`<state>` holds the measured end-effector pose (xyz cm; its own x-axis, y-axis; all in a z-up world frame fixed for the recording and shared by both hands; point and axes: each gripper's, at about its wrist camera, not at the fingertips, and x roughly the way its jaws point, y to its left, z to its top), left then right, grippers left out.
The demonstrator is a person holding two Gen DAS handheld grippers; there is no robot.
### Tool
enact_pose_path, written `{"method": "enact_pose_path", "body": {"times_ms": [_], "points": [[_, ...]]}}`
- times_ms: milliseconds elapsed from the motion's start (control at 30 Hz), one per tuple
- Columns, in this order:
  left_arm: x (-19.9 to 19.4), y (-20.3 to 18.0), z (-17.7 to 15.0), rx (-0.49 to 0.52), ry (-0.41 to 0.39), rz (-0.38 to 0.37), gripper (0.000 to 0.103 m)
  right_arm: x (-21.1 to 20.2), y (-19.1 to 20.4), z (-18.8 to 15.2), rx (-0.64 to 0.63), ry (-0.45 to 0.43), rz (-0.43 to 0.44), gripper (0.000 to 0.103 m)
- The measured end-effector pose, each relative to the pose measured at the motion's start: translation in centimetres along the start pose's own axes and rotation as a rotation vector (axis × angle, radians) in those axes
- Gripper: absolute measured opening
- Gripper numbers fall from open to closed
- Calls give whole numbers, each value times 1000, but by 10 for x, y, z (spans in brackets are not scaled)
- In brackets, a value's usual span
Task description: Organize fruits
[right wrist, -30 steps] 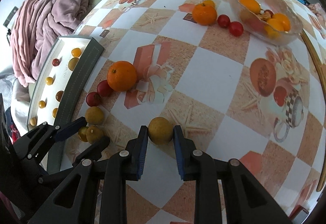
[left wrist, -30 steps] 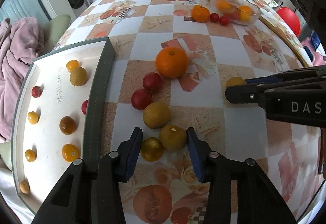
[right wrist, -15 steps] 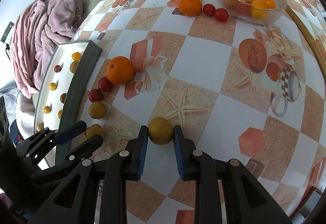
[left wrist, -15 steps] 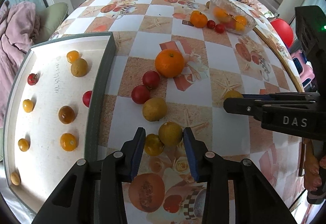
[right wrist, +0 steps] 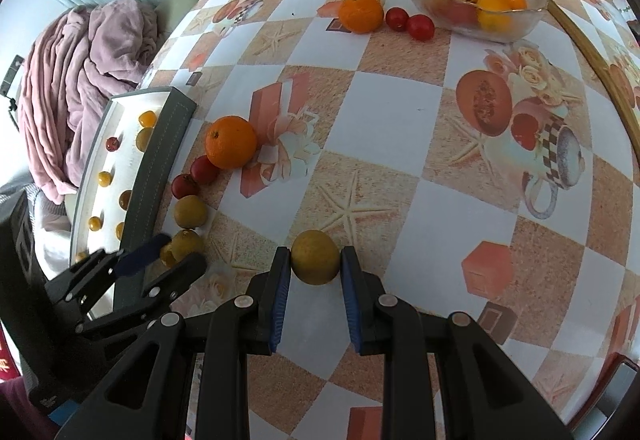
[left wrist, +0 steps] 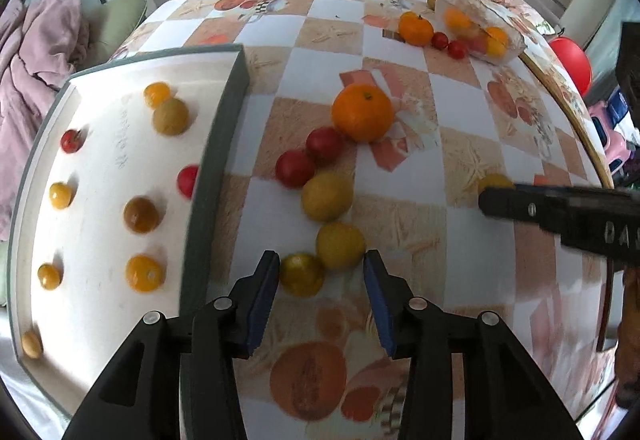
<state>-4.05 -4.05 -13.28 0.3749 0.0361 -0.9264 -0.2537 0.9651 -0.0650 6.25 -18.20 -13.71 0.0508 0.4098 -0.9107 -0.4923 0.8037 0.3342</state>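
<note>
The right gripper (right wrist: 315, 260) is reaching low over the desk (right wrist: 380, 127), its blue pads pinching a yellow-green fruit (right wrist: 315, 257) on both sides, fruit sitting on a starfish square near the front-centre. The left gripper (left wrist: 320, 274) is hovering just above the desk beside the tray (left wrist: 216, 143), jaws spread wide, nothing gripped; a small yellow tomato (left wrist: 301, 274) and a yellow fruit (left wrist: 340, 244) are sitting btwn/just ahead of its tips, the tomato close to the left pad, can't tell if touching.

Counting the line of loose fruit running away from the left gripper: 2 more after those, no, 1 yellow fruit (left wrist: 327, 196), then 2 red tomatoes (left wrist: 295, 168), then 1 big orange (left wrist: 362, 111), each touching or nearly touching the next. So 3 yellowish, 2 red, 1 orange in that row.

On the white tray w/ grey rim I'm counting 9 small fruits: 2 red, the rest yellow, orange or brownish, spaced apart.

Far side of the desk: a glass bowl (right wrist: 516, 27) holding approx 3 orange-yellow fruits plus reddish bits, w/ 1 mandarin (right wrist: 360, 14) and 2 red tomatoes (right wrist: 420, 27) just beside it. A pink blanket (right wrist: 80, 79) is lying off to the left.
</note>
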Motion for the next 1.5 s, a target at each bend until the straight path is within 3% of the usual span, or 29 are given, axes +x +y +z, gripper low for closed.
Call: {"method": "enact_pose_path", "body": {"times_ms": [333,500,800,867,1000,1067,1500], "points": [[-3,1,-16,10,23,11,44,-1,-2,-1,10,-1,12,28],[-4,-1,-27,64,29,48,44,-1,-1,-1,10,-4,17,28],[7,-3,-2,68,-34,55,44,-3,1,-2,4,-8,18,28],[7,-3,1,72,-38,50,44,-4,3,-2,4,-10,20,28],[5,-2,1,74,-32,46,28,-7,5,-3,6,-15,22,28],[4,3,0,58,-22,34,25,-8,6,-3,6,-17,24,28],[-26,16,-4,-26,-40,-44,25,-15,31,-5,-18,-17,36,28]]}}
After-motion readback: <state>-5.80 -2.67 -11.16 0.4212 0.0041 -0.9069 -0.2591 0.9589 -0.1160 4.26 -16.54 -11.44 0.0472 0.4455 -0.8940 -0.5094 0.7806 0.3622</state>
